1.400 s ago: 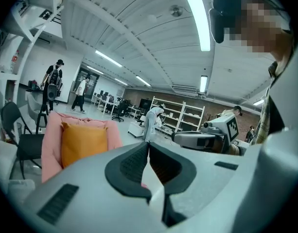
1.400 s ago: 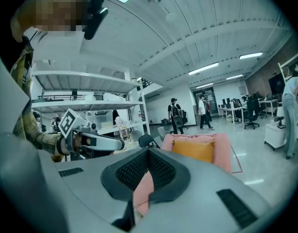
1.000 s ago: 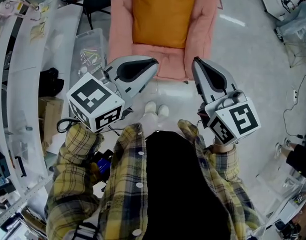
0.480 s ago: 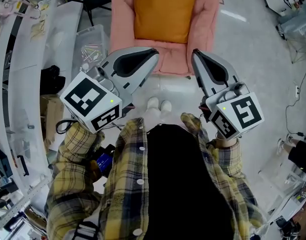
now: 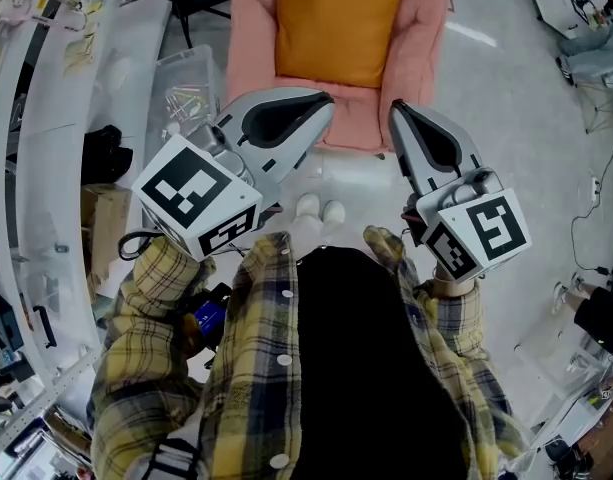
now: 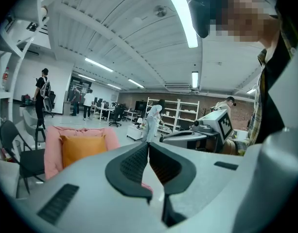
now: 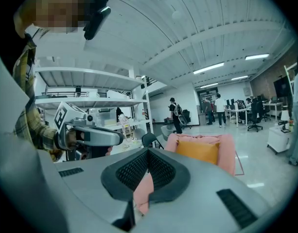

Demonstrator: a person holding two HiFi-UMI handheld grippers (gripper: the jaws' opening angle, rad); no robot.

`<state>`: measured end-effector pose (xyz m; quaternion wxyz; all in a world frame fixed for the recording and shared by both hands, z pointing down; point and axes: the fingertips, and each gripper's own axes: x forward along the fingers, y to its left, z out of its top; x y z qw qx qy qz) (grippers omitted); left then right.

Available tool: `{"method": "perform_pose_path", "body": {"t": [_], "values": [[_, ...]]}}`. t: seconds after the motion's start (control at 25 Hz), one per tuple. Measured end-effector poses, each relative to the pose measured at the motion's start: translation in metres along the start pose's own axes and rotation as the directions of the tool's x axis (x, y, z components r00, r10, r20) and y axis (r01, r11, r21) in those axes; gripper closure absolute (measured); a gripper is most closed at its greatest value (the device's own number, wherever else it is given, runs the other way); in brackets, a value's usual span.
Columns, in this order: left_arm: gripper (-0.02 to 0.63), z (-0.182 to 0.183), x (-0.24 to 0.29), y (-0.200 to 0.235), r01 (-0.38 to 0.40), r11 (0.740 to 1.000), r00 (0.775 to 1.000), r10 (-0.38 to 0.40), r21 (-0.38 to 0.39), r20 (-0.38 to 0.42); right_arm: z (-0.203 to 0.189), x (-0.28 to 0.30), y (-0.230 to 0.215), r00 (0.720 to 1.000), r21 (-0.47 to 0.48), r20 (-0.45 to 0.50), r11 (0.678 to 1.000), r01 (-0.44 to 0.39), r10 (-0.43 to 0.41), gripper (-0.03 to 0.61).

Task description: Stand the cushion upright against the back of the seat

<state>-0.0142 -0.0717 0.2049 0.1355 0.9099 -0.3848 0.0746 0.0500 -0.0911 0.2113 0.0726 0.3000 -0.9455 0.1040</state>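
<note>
Clear plastic, a lidded storage box point(image 5: 181, 93), sits on the floor at my far left, beside a long white shelf rail point(image 5: 46, 168).

Next comes my left arm in its yellow plaid flannel sleeve point(image 5: 146, 308). The elbow is bent close to my side and the forearm reaches forward. My left gripper point(image 5: 324, 105) points ahead and a little inward, close to level with a slight downward tip, and its black-and-white marker cube point(image 5: 198, 208) rides at the rear, nearest my wrist. Its dark ribbed pads meet at the tips, so the jaws are closed with nothing between them.

Straight ahead stands the pink padded seat point(image 5: 251, 28). The orange square fabric cushion point(image 5: 338, 23) is in its middle, and both gripper views show it standing upright against the seat's back, framed by the pink arms. Seen from those gripper views, the seat is apart from my jaw tips, across a stretch of pale grey floor point(image 5: 506, 118). My white shoes point(image 5: 317, 211) show just below the seat's front edge.

On the right, my other arm mirrors the first: elbow bent, forearm forward. My right gripper point(image 5: 394, 108) is aimed ahead and slightly inward, also near level. Its jaws are pressed together and empty. The pink glimpsed in the notch behind their tips is only the seat beyond.
</note>
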Motion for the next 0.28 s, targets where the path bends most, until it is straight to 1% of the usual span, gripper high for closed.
{"method": "perform_pose_path", "body": {"t": [0.16,0.28], "values": [[0.601,0.0,0.008,-0.002,0.014,1.0,1.0,-0.014,0.006,0.004,-0.002,-0.003,-0.002,1.0,0.003,-0.001,1.0,0.009,-0.009,0.561],[0.604,0.001,0.022,-0.006,0.039,0.999,0.999,-0.039,0.017,0.01,-0.004,-0.01,-0.011,1.0,0.006,-0.005,1.0,0.029,-0.029,0.561]]}}
